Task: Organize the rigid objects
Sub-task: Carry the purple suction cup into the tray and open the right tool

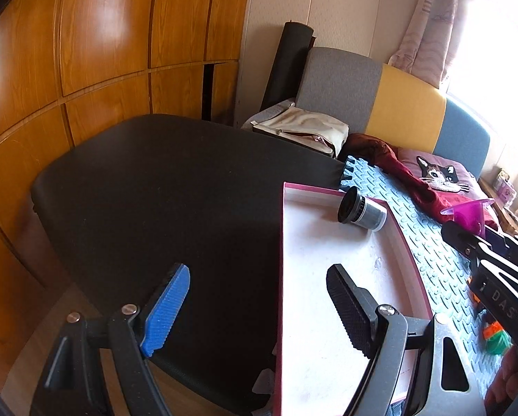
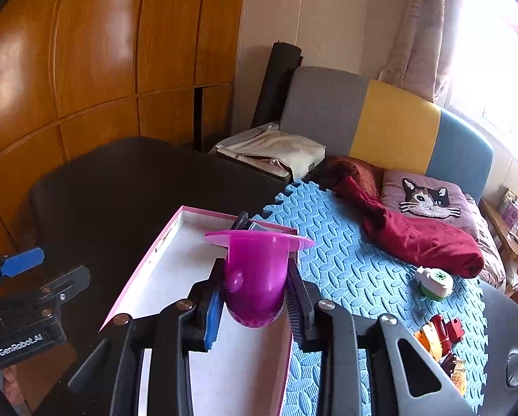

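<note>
My right gripper (image 2: 253, 298) is shut on a magenta plastic cup (image 2: 255, 274) with a wide flange, held above a shallow white box with a pink rim (image 2: 169, 270). A black and grey cylinder (image 2: 247, 223) lies in the box's far corner, partly hidden by the cup. In the left wrist view the cylinder (image 1: 361, 213) lies on its side in the box (image 1: 328, 277). My left gripper (image 1: 259, 308) stands open and empty over the box's left rim. The cup (image 1: 467, 213) and right gripper (image 1: 477, 234) show at the right edge.
The box rests half on a black pad (image 1: 155, 190) and half on a blue foam mat (image 2: 345, 267). On the mat lie a white and green toy (image 2: 434, 280) and red and orange toys (image 2: 442, 332). A red cloth (image 2: 415, 239) and a cat pillow (image 2: 425, 197) lie behind.
</note>
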{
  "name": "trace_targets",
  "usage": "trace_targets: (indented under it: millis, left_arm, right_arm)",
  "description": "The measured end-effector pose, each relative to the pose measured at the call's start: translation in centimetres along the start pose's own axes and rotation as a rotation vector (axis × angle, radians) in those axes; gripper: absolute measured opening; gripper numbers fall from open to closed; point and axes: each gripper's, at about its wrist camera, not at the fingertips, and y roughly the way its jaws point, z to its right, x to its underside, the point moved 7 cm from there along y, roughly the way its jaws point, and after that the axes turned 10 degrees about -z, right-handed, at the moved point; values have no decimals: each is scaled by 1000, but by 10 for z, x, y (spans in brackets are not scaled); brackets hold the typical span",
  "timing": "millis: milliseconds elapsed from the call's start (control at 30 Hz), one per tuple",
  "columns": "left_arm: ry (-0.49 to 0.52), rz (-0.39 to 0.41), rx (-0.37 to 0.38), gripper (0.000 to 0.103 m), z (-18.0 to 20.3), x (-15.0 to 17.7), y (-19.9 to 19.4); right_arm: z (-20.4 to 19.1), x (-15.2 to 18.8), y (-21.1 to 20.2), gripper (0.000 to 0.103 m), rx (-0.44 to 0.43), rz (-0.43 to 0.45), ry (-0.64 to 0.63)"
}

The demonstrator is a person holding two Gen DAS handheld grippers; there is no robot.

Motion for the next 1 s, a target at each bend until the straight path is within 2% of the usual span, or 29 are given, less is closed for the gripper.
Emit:
trace_targets:
  millis: [200, 400, 467, 667, 733, 833, 1000]
  left_arm:
    - [-4, -1, -4, 82, -3, 1, 1]
    - [6, 10, -15, 82, -7, 3, -2]
    - [6, 10, -18, 82, -7, 3, -2]
    - [14, 0, -19, 82, -6, 6, 0]
    - [22, -2, -18, 82, -3, 7, 1]
    - [36, -6, -14, 82, 2, 8, 3]
    - [62, -9, -8, 82, 11, 11, 2]
  right_arm:
    - [-1, 3, 14, 32, 3, -30, -4]
    - [0, 8, 59, 32, -21, -127, 2]
    - [1, 8, 79, 32, -54, -172, 14]
    - [11, 7, 117, 32, -138, -237, 74]
    - [17, 7, 118, 34, -168, -242, 102]
    - [23, 8, 111, 47, -195, -224, 126]
    - [32, 14, 89, 47, -206, -183, 157]
